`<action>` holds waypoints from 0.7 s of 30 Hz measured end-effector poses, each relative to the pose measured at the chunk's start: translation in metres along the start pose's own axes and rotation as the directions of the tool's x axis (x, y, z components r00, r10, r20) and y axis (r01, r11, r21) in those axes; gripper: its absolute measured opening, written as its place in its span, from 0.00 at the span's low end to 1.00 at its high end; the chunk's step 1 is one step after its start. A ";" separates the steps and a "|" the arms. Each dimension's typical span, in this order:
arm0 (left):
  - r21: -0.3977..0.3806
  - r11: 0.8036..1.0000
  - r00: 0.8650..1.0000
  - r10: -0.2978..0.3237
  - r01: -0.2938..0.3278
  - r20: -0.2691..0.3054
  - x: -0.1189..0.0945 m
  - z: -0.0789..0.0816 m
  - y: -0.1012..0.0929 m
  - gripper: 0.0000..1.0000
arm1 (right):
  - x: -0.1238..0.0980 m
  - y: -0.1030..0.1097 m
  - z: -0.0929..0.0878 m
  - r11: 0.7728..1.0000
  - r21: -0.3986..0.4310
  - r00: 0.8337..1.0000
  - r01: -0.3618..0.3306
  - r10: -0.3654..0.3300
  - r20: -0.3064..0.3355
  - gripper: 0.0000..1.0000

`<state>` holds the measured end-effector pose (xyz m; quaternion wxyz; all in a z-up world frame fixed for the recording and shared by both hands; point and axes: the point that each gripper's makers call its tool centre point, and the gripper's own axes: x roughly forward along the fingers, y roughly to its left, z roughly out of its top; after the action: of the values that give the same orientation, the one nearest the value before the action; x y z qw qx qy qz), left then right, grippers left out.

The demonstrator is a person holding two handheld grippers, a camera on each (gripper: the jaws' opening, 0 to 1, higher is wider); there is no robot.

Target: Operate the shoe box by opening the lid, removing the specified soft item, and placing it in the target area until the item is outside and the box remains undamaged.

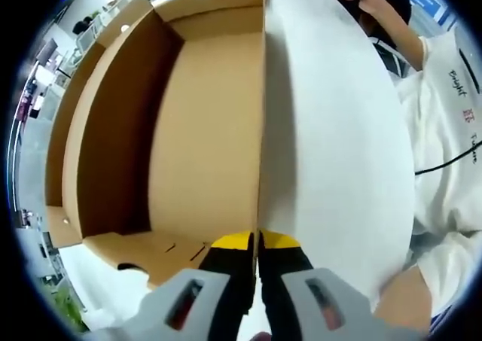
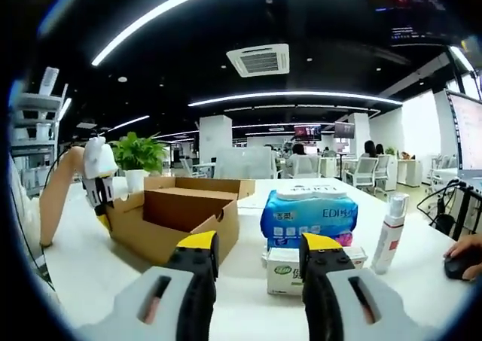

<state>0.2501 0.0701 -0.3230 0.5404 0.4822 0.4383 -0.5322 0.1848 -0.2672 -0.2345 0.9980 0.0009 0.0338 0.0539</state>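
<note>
Yellow-tipped jaws of the left gripper (image 1: 258,243) stand pressed together at the bottom of the left gripper view, clamped on the thin edge of the lid (image 1: 203,138), a brown cardboard panel that rises straight up from between them. To the left of that edge lies the open shoe box (image 1: 105,130): one brown cardboard box, its inner walls and the inside face of the lid showing. Whether a soft item lies inside cannot be told from this angle. To the right of the edge spreads the white table (image 1: 331,145). At the far right, one person in a white sleeve (image 1: 444,168) with printed lettering sits against the table edge.

In the right gripper view, the right gripper (image 2: 256,254) has its two jaws wide apart with nothing between them, poised above the table (image 2: 248,299). At the far left, the left gripper (image 2: 100,177) grips the near-left edge of the shoe box (image 2: 177,217), held by a bare forearm (image 2: 56,194). One potted plant (image 2: 138,156) stands behind the box. Right of the box sits one blue pack of tissue rolls (image 2: 309,214), resting on one white and green carton (image 2: 290,273). Just beside these stands one white spray bottle (image 2: 390,232), upright. At the far right edge, one hand (image 2: 463,247) rests on a dark mouse (image 2: 457,267).
</note>
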 end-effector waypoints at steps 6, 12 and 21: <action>0.011 1.000 1.000 0.011 -0.011 -0.013 0.001 0.000 0.000 0.02 | 0.005 -0.009 0.020 0.994 -0.056 0.995 0.092 -0.089 0.047 0.43; 0.024 1.000 0.999 0.018 -0.017 -0.031 0.002 -0.001 0.000 0.02 | 0.011 -0.007 0.015 0.990 -0.110 0.996 0.088 -0.088 0.004 0.40; 0.021 1.000 0.999 0.019 -0.019 -0.032 0.001 -0.002 0.000 0.02 | 0.008 -0.003 0.002 0.995 -0.090 0.999 0.051 -0.052 -0.008 0.42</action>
<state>0.2506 0.0720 -0.3242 0.5333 0.5005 0.4370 -0.5236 0.1932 -0.2691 -0.2329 0.9979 -0.0452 0.0367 0.0294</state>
